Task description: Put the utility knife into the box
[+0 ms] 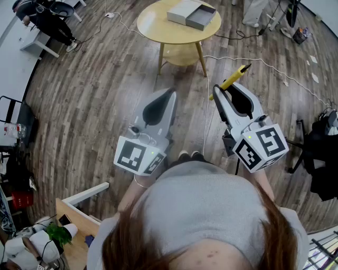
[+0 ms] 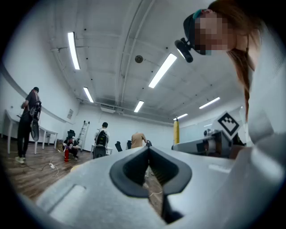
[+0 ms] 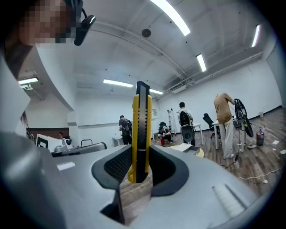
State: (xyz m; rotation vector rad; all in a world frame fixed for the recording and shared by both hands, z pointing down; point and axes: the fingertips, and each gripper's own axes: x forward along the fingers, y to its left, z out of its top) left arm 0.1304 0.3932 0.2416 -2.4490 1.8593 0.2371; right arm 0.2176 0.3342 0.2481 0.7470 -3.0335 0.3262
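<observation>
A yellow and black utility knife (image 1: pixel 231 80) sticks up and forward out of my right gripper (image 1: pixel 221 90), which is shut on its lower end. In the right gripper view the knife (image 3: pixel 141 129) stands upright between the dark pads (image 3: pixel 117 166). The open grey box (image 1: pixel 191 13) lies on a round yellow table (image 1: pixel 158 26) some way ahead of both grippers. My left gripper (image 1: pixel 170 93) is held beside the right one, to its left. Its jaws meet at the tip with nothing in them, as the left gripper view shows (image 2: pixel 149 150).
Both grippers hang above a wooden plank floor. White cables (image 1: pixel 264 63) trail across the floor around the table. A seated person (image 1: pixel 47 21) is at the far left. A dark chair with clothes (image 1: pixel 322 153) stands at the right, and a wooden desk corner (image 1: pixel 71 211) at the lower left.
</observation>
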